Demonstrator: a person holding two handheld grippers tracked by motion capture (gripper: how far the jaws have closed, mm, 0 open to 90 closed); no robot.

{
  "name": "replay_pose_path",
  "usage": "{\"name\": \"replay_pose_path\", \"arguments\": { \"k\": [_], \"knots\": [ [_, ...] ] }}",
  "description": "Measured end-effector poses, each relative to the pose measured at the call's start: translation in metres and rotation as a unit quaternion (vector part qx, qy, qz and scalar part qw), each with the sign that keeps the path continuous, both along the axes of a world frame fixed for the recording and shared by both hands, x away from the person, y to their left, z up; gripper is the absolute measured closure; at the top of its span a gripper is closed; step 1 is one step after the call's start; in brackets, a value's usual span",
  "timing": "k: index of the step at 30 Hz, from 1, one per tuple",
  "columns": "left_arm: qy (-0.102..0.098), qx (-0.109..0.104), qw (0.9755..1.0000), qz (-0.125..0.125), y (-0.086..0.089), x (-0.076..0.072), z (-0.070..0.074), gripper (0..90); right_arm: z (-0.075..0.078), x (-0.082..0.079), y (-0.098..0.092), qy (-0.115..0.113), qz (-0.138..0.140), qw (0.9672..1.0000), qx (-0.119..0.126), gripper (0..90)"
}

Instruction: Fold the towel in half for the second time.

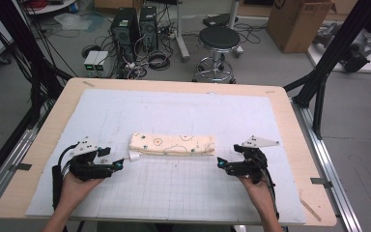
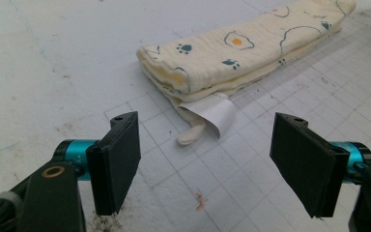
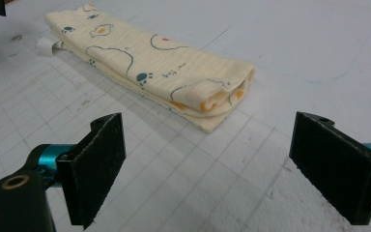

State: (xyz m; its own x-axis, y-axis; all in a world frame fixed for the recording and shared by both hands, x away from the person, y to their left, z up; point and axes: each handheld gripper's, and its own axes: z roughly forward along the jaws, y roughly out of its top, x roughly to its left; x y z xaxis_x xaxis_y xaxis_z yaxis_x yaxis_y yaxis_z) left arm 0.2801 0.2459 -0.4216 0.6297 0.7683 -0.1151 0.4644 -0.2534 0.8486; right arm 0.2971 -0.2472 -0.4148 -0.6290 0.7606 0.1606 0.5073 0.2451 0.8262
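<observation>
Pretty roomy here: the folded cloth [image 1: 172, 144] is the one lump on the white surface [image 1: 174, 193], lying between the left gripper [image 1: 120, 165] and the right gripper [image 1: 220, 164]. Bare mat lies ahead of both sets of fingers, and behind the cloth.

Folded cloth [image 1: 172, 144] lies on mat [image 1: 174, 104], between grippers.
</observation>
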Motion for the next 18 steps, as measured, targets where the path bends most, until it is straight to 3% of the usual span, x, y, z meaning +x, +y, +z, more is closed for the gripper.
{"name": "replay_pose_path", "arguments": {
  "k": [8,18],
  "knots": [
    [-0.01,-0.001,0.9999,-0.003,0.003,-0.009,0.001,26.1,-0.001,-0.014,-0.008,-0.011,-0.009,0.9999,0.001,12.1],
    [-0.018,-0.002,0.9998,0.0,0.007,-0.021,0.003,26.1,-0.005,-0.022,-0.013,-0.008,-0.01,0.9999,-0.009,12.1]
  ]
}}
